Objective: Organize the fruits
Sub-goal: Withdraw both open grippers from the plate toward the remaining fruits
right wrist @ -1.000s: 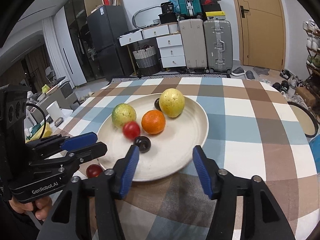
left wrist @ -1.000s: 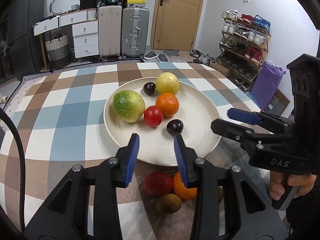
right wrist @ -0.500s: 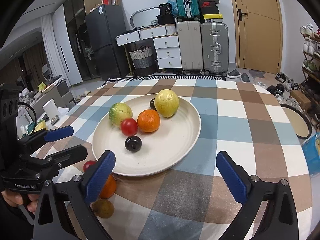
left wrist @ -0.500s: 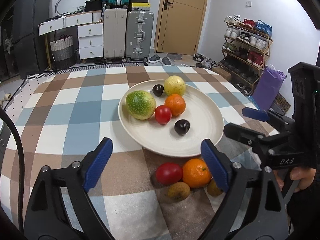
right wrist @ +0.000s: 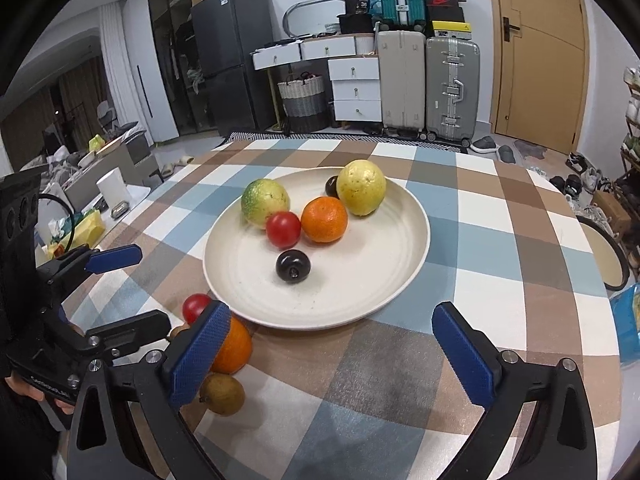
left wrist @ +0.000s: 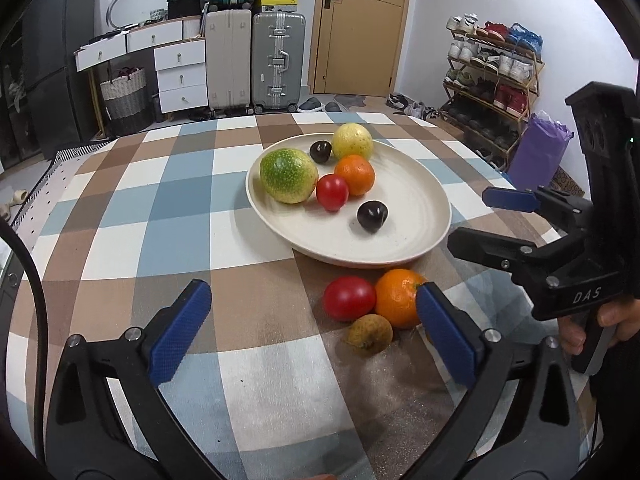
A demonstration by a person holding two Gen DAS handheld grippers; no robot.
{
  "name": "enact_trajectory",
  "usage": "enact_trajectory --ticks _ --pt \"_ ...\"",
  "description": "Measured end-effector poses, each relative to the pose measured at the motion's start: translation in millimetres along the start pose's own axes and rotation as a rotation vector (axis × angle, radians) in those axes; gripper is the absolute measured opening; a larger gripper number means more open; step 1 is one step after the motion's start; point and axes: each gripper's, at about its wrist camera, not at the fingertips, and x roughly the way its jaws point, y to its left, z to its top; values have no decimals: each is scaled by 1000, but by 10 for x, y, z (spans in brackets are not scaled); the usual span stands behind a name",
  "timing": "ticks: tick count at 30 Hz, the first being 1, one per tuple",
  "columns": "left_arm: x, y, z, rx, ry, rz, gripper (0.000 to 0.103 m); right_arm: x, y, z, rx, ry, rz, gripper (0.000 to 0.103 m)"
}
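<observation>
Three fruits sit loose on the table [left wrist: 168, 216], bunched just off the plate's [left wrist: 404, 240] near rim: orange [left wrist: 396, 298], tomato [left wrist: 349, 298], small brown fruit [left wrist: 369, 335]. Six more already on the plate.

Left gripper [left wrist: 316, 336] and right gripper [right wrist: 332, 356]: jaws have just been opening, now spread wide, nothing between the pads on either.

Risks, biggest first:
- Plate: a jaw coming in low at the cluster could clip the rim and shove the plate; the fruit on it looks free to roll.
- Orange: touches the tomato, so closing on one likely nudges the other off towards the table edge.
- Brown fruit: small and round, wide jaws may pinch off-centre and squirt it out.
- Both grippers hover near the same cluster; they could collide if both go in.
</observation>
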Motion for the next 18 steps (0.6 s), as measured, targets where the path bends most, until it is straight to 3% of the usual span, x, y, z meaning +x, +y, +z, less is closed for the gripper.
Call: enact_trajectory --ticks 9,18 --pt "-40 -3 -31 1 11 -39 102 -16 69 -150 -52 59 55 103" --pt "7 24 -55 7 82 -80 102 -39 146 -204 -81 87 114 103"
